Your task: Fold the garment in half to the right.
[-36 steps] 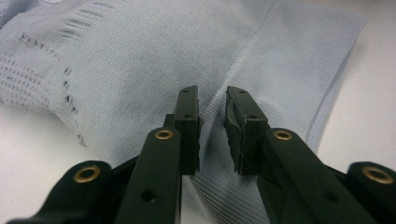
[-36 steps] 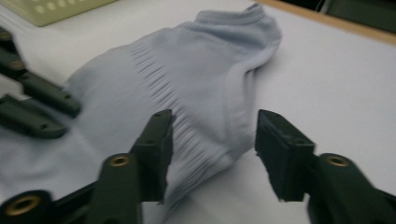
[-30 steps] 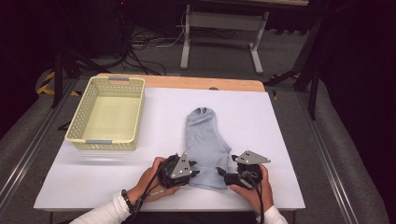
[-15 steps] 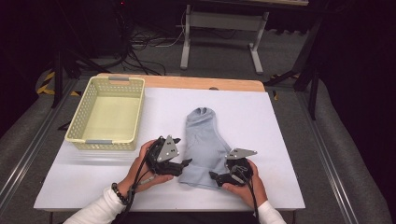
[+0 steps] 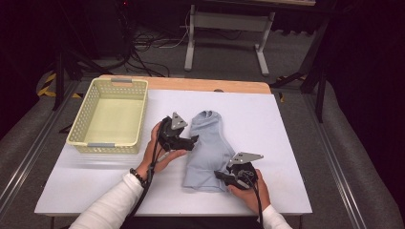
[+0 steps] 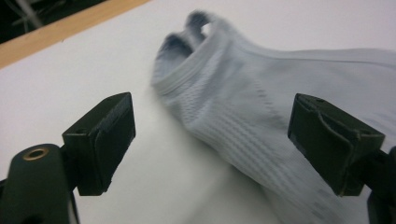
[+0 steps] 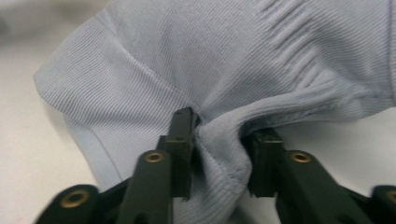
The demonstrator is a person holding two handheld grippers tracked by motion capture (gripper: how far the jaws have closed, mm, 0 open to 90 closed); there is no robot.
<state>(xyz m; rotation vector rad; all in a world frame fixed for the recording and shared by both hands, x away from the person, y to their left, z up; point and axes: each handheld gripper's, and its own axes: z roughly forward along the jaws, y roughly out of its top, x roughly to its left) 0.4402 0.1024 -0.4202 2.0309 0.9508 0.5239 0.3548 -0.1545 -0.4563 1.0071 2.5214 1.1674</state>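
A light blue-grey sock [image 5: 209, 143] lies flat in the middle of the white table [image 5: 286, 138], cuff toward the far side. My left gripper [image 5: 192, 140] hovers at the sock's left edge. Its jaws have just been opening and stand wide, and in the left gripper view [image 6: 214, 120] the ribbed sock [image 6: 261, 84] lies ahead with no pad touching it. My right gripper [image 5: 220, 175] is at the sock's near right corner. Its jaws have just been closing, and its pads [image 7: 183, 140] pinch a bunched fold of the sock [image 7: 187, 56].
A pale yellow plastic basket [image 5: 106, 146] stands on the table's left side, a hand's width from my left gripper. A wooden strip [image 5: 191, 85] runs along the far edge. Table legs and cables lie on the floor beyond.
My left gripper has moved away from the near edge, up along the sock's left side, and its jaws have spread. My right gripper stayed put and closed on the sock's corner.
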